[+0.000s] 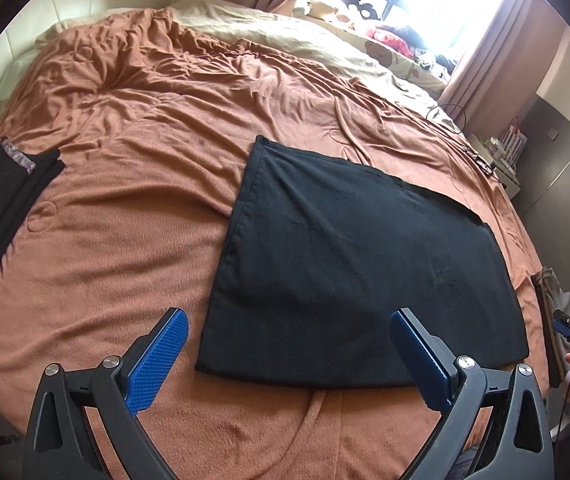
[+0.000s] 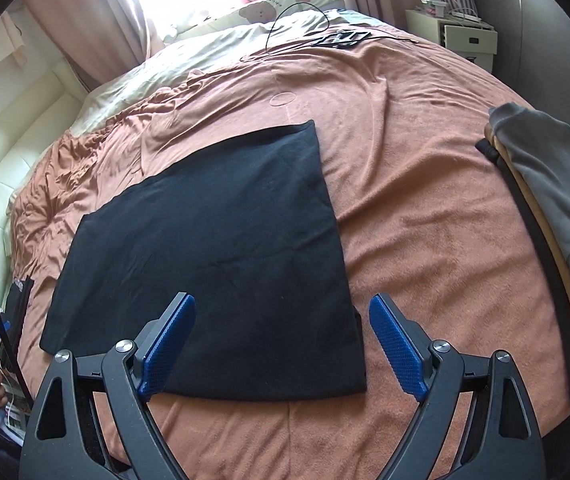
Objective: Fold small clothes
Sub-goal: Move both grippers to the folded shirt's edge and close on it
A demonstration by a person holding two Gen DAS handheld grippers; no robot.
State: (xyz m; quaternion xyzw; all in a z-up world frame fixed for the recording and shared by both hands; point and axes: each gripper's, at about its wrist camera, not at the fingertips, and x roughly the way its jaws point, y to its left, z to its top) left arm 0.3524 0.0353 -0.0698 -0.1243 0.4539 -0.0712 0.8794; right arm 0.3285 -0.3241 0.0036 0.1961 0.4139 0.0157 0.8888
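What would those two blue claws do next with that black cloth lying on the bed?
Probably lower both grippers to the near edge of the black garment and pinch its two near corners. It lies flat on the orange blanket, seemingly part-folded, and the left gripper and right gripper both hover open above that edge, holding nothing. Gripping the corners would allow another fold away from the person.

A home bedroom — rumpled bed (image 1: 145, 128), window curtains (image 2: 113, 12).

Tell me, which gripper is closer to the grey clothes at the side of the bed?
Right. The right gripper hangs over the black cloth's near right corner, beside the grey clothes. The left gripper is over its other near corner.
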